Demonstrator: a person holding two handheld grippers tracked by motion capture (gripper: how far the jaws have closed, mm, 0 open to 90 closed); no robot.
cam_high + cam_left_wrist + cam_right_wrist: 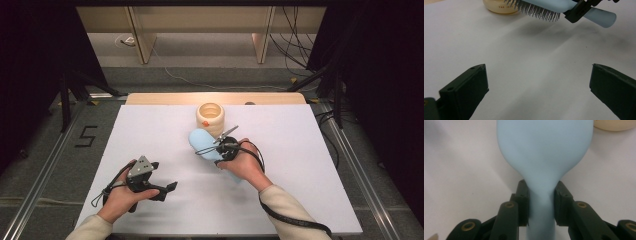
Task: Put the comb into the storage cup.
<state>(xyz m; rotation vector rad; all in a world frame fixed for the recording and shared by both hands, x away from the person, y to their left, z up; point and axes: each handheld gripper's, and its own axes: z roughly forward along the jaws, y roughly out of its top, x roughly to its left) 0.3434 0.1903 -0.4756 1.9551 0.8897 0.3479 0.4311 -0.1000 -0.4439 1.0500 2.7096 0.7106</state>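
Note:
A pale blue hairbrush [202, 141] hangs just above the white table, bristles down, its head toward a cream cup [210, 117]. My right gripper [541, 203] is shut on the brush's narrow neck [541, 202], where the head meets the handle. In the left gripper view the hairbrush [564, 6] with its dark bristles shows at the top, next to the cream cup [499, 6]. My left gripper [167, 189] sits low at the front left of the table, jaws wide apart and empty, pointing toward the brush.
The white table top [310, 165] spreads around both hands, with a wooden strip [165, 98] along its far edge. Metal rails flank the table, and cables lie on the floor behind. A "5" is marked on the floor [86, 136] at left.

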